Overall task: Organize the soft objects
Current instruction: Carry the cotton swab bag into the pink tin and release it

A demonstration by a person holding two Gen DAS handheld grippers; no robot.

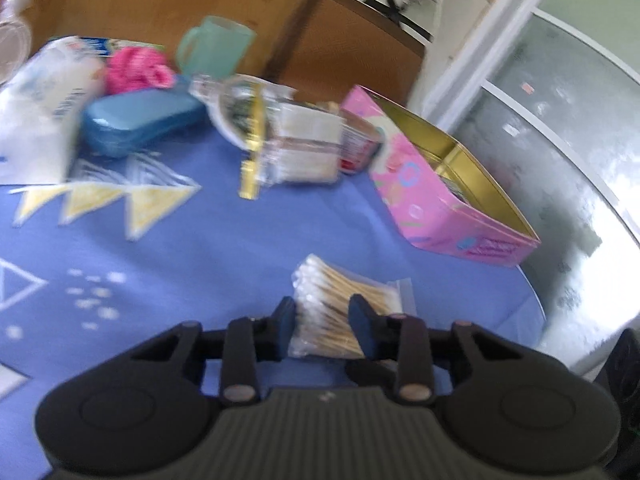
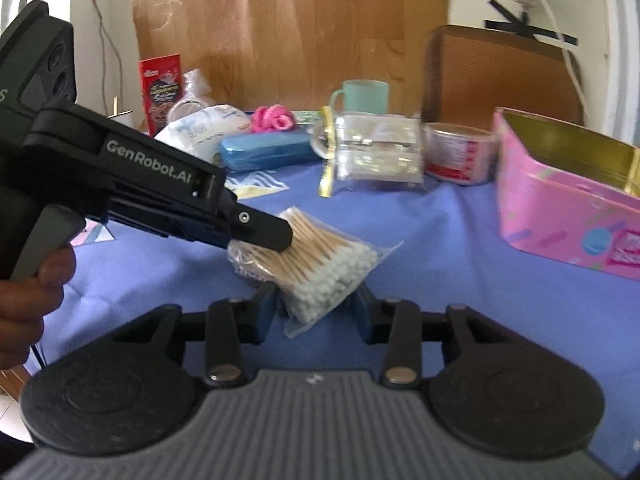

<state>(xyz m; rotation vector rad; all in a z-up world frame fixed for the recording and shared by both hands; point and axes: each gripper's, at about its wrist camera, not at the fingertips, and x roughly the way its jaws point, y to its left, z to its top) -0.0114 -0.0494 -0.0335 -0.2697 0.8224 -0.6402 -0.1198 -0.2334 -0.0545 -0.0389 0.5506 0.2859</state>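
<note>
Tool talk first: the left tool (image 1: 323, 322) is clamping the clear plastic bag of wooden cotton swabs (image 1: 340, 312) around the stick end, and in the right wrist view you can see its black finger pressing on the bundle (image 2: 320, 264). The right tool (image 2: 316, 306) is sitting with its jaws spread on either side of the cottony end of the same bag, not pinching it as far as I can tell. The bag looks lifted a bit off the blue patterned tabletop (image 1: 200, 240), though the blur makes that hard to call.

My take on doing this well: the grip is on loose slippery plastic, so keep the squeeze steady and carry it low and level, since the sticks could slide inside the bag and tip it. The open pink tin box with the gold inside (image 1: 448, 184) is probably the drop spot, off to the right and a fair way from the bag.

Other stuff at the back: a clear pouch with a gold strip (image 1: 280, 140), a red and white can (image 2: 460, 152), a blue hard case (image 1: 140, 120), a pink fluffy scrunchie (image 1: 136, 68), a mint green mug (image 1: 212, 48) and a white soft pack (image 1: 44, 108). The path to the tin looks open; its near wall is the thing to clear.
</note>
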